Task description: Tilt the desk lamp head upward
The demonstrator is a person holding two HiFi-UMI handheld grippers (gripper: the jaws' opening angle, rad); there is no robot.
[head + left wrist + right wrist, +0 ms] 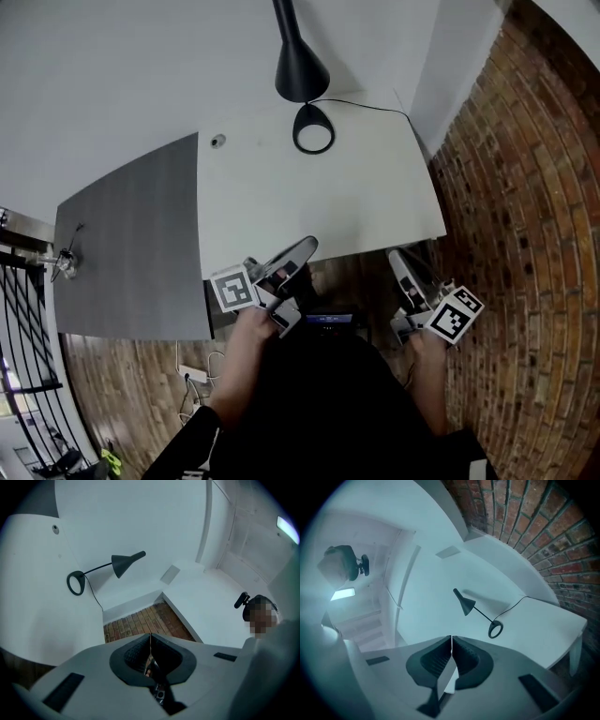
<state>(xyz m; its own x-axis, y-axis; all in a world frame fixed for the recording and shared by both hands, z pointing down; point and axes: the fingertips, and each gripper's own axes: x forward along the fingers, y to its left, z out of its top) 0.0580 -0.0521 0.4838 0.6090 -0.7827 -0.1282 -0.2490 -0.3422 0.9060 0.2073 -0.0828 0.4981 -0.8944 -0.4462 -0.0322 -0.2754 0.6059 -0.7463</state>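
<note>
The left hand-held gripper (pixel 307 247) and right hand-held gripper (pixel 397 257) are closed, empty, short of the counter (pixel 281 206). The desk lamp head (pixel 300 70) points down; tilting remains.

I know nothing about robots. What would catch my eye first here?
A black desk lamp with a ring-shaped base stands at the far edge of a white desk. Nearer the camera, the left gripper and the right gripper are both shut and empty, short of the desk's near edge. Red brickwork fills the right side.
</note>
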